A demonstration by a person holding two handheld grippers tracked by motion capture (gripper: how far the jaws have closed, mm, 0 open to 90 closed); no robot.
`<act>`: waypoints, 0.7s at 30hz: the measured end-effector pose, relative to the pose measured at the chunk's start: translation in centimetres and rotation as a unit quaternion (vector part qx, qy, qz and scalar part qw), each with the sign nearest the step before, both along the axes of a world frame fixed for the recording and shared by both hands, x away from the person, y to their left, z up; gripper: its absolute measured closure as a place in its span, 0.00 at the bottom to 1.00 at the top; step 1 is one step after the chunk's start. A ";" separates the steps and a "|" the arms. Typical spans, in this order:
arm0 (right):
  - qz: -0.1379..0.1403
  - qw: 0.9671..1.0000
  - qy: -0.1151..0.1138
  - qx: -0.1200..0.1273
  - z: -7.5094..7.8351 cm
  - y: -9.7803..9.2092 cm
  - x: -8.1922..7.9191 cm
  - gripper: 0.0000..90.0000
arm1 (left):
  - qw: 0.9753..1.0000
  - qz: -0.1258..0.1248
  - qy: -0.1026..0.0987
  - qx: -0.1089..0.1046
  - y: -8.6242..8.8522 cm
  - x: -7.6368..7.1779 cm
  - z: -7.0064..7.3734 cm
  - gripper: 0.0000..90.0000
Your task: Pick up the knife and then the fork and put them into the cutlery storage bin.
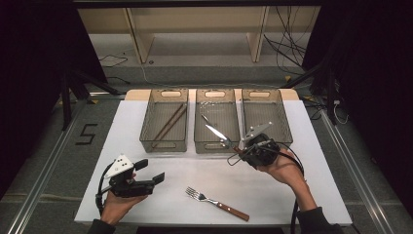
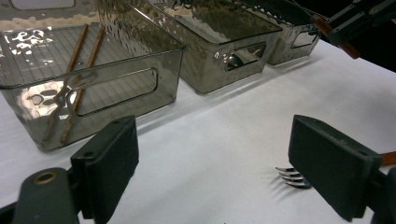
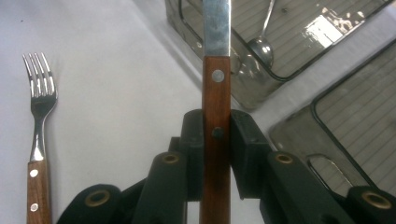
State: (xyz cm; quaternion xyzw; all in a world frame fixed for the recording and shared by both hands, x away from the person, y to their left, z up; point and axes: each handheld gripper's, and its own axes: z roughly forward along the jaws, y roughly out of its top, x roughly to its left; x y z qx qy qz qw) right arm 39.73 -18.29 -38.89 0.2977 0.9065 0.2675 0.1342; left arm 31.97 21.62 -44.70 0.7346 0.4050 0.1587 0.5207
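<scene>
Fork (image 1: 216, 203); chopsticks (image 1: 169, 122) in left bin (image 1: 164, 142).

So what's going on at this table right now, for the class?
A person is sorting cutlery into three clear bins. The right gripper is shut on a wooden-handled knife, holding it at the near edge of the middle bin, which already holds a spoon. The left bin holds chopsticks. The left gripper is open above the white table, and a fork lies on the table ahead of it, not yet picked up.
</scene>
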 end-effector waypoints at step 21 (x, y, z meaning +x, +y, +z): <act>-0.067 0.997 -0.013 0.033 1.2 -2.5 1.3 0.85 | 1.000 0.002 -0.003 0.000 0.1 0.0 0.0 0.18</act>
